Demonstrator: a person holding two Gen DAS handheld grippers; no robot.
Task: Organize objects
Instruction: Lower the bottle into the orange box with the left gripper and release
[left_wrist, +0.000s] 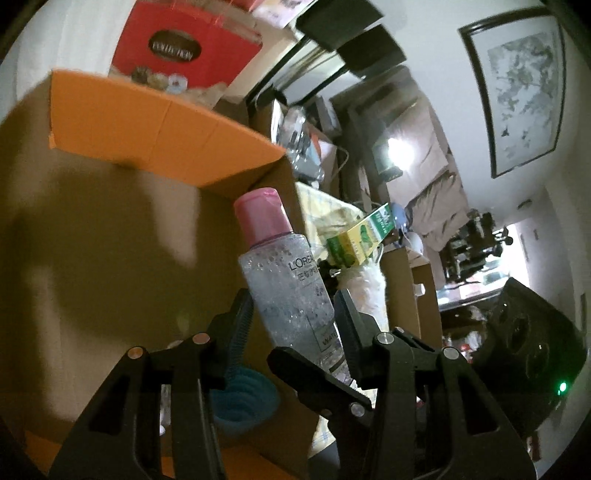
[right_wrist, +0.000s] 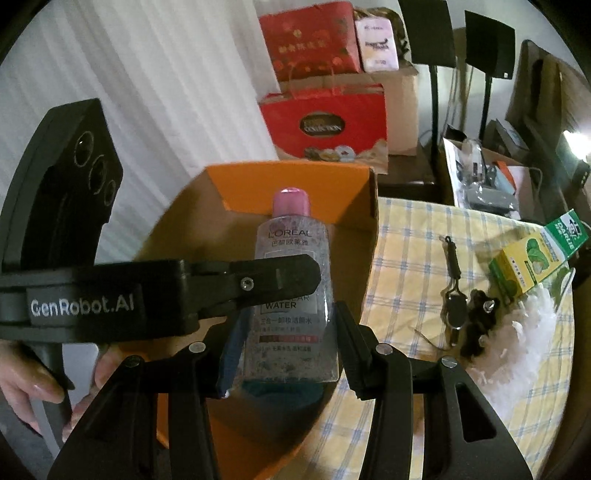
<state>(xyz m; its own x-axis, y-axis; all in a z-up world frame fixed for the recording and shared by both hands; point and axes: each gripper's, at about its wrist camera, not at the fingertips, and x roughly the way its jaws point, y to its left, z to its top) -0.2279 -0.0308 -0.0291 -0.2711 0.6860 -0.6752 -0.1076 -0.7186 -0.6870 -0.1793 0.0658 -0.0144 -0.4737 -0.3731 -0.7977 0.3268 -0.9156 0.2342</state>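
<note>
A clear L'Oreal micellar water bottle with a pink cap stands upright, over the open cardboard box with orange flaps. My left gripper is shut on the bottle's middle. My right gripper is shut on the lower half of the same bottle. In the right wrist view one of the left gripper's fingers crosses the label from the left. In the left wrist view one of the right gripper's fingers crosses the bottle's base.
A blue ribbed thing lies in the box. On the yellow checked tablecloth lie a green and yellow toothpaste carton, keys and white fluff. A red gift bag stands behind. A hand holds the left gripper.
</note>
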